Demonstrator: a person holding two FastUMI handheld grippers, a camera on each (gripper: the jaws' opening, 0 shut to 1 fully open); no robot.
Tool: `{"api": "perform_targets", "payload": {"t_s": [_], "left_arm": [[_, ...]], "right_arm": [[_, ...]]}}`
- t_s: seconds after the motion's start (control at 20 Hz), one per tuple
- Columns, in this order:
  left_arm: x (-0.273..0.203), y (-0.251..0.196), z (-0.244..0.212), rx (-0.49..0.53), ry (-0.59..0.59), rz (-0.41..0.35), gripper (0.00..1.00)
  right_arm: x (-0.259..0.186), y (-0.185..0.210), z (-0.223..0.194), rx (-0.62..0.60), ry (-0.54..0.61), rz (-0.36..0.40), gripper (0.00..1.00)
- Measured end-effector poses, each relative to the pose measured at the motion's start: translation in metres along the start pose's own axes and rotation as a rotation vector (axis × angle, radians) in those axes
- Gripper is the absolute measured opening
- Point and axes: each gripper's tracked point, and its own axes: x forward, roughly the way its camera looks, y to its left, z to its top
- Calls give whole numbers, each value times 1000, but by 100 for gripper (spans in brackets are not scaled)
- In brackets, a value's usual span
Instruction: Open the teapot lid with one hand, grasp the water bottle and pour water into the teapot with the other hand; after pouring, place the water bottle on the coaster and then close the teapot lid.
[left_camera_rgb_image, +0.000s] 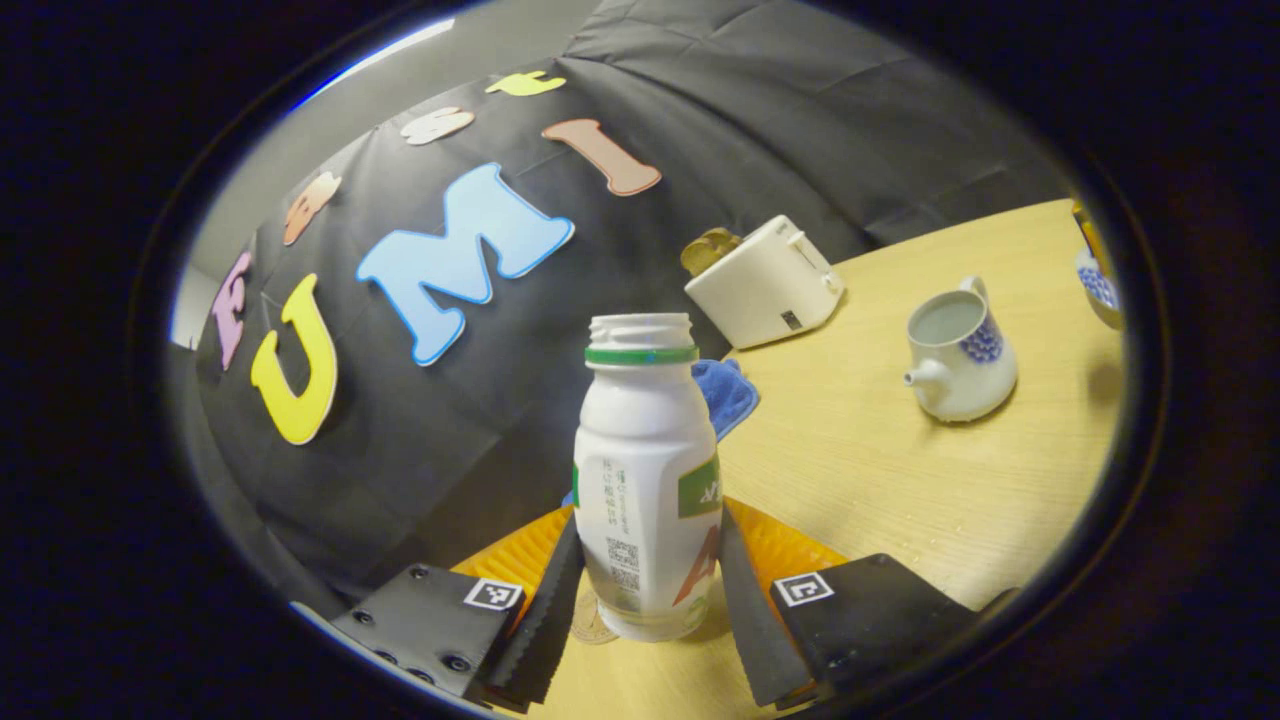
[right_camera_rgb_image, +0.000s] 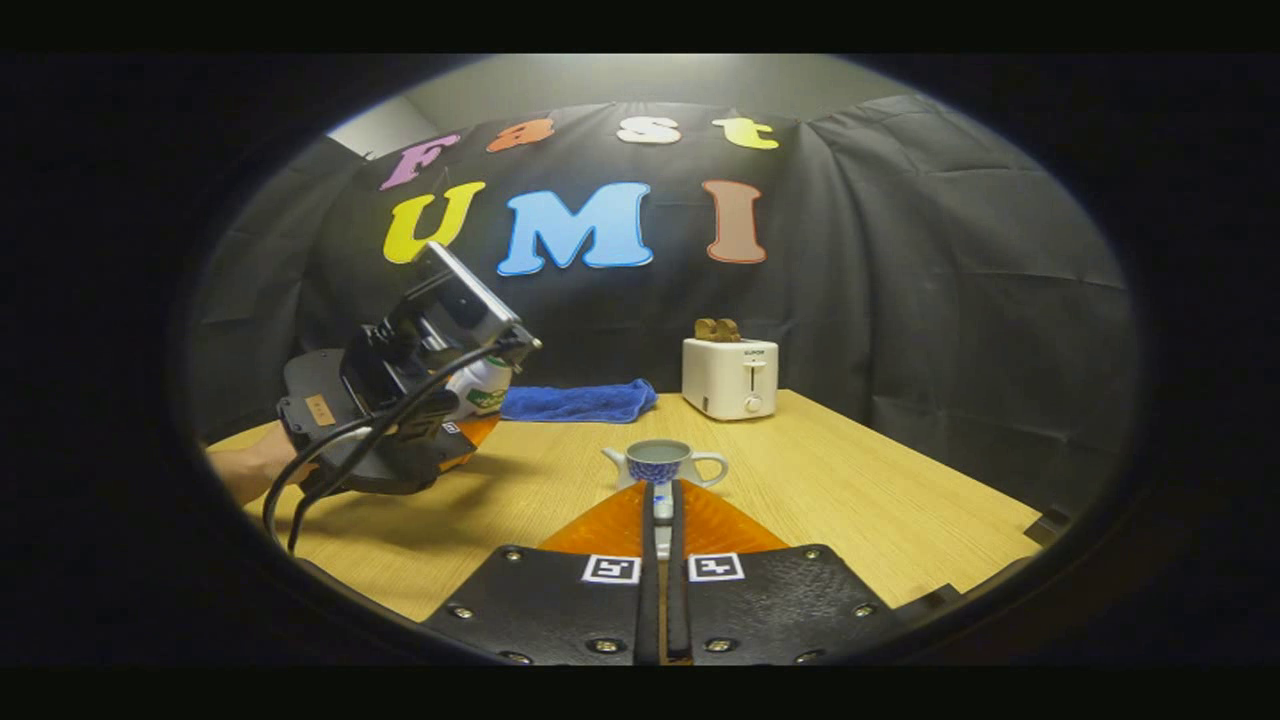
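A white water bottle (left_camera_rgb_image: 645, 470) with a green neck ring and no cap stands upright between my left gripper's (left_camera_rgb_image: 650, 520) fingers, which press on its two sides. Its base is right at a round brownish coaster (left_camera_rgb_image: 592, 622) on the table. The white teapot (left_camera_rgb_image: 960, 350) with blue pattern stands to the right with its lid off and water inside. In the right gripper view the teapot (right_camera_rgb_image: 665, 462) is just ahead of my right gripper (right_camera_rgb_image: 662, 490), which is shut on the small blue-and-white lid (right_camera_rgb_image: 658, 505). The left gripper (right_camera_rgb_image: 470, 425) with the bottle (right_camera_rgb_image: 482, 388) shows at the left.
A white toaster (right_camera_rgb_image: 730, 378) with toast stands at the back of the wooden table (right_camera_rgb_image: 850, 500). A blue cloth (right_camera_rgb_image: 580, 402) lies left of the toaster, behind the bottle. A hand (right_camera_rgb_image: 250, 470) holds the left gripper near the table's left edge.
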Motion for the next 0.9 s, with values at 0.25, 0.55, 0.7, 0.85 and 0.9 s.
{"api": "perform_targets", "payload": {"t_s": [0.25,0.55,0.7,0.85,0.9], "left_arm": [[9,-16,17,171,-25,-24,76],[17,-36,29,349,-45,-52,76],[22,-43,33,435,-47,-64,76],[25,-47,36,506,-50,-70,76],[27,-48,38,530,-51,-76,76]], "right_arm": [[-8,-14,-8,0,12,-26,3],[-18,-20,-8,19,-2,-33,3],[-21,-21,-6,14,-14,-30,4],[-22,-25,-8,22,-12,-35,4],[-23,-27,-9,24,-12,-39,3]]}}
